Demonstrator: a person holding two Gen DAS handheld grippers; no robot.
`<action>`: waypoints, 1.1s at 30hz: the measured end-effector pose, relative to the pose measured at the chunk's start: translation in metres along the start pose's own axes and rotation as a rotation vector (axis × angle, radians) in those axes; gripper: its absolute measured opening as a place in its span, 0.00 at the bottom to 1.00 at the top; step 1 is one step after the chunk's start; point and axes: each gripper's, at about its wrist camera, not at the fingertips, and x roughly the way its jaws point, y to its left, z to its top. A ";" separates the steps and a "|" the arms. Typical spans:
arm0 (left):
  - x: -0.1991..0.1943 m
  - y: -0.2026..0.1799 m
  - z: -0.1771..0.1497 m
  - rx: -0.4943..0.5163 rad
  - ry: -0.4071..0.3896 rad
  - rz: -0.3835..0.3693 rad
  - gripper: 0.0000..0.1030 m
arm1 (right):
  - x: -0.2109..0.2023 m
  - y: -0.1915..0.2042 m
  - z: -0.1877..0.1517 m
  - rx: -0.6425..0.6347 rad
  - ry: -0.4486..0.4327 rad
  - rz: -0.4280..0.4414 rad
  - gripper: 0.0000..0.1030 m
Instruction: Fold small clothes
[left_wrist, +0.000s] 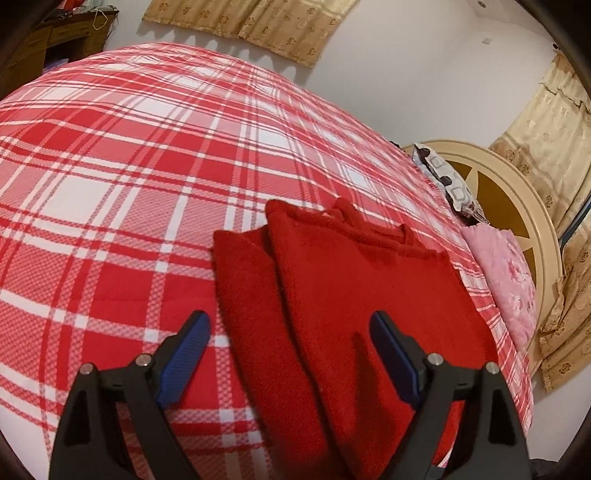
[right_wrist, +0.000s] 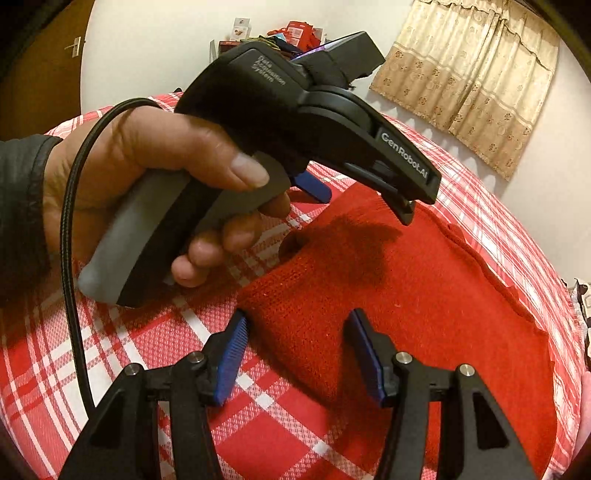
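Two tools over one red knitted garment (left_wrist: 332, 295), partly folded flat on the plaid bedspread (left_wrist: 110, 184).
Left tool (left_wrist: 290, 325) spread wide, nothing gripped, hovering over the garment's near edge. Right tool (right_wrist: 297, 321) about half open, empty, poised above the knit's corner. Left hand (right_wrist: 155, 177) around the other tool's grey handle. Pink pillow (left_wrist: 506, 280) near the headboard.

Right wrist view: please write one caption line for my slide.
Open right gripper above a red knitted garment on a plaid bedspread; a hand holds the left gripper.
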 end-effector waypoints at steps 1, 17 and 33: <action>0.001 0.000 0.001 0.000 0.003 -0.011 0.74 | 0.000 -0.001 0.000 0.001 0.001 0.001 0.55; 0.010 0.011 0.007 -0.100 0.039 -0.074 0.18 | -0.008 -0.025 0.001 0.046 -0.026 0.057 0.09; -0.005 -0.044 0.029 -0.116 -0.045 -0.180 0.16 | -0.051 -0.074 -0.013 0.169 -0.132 0.018 0.07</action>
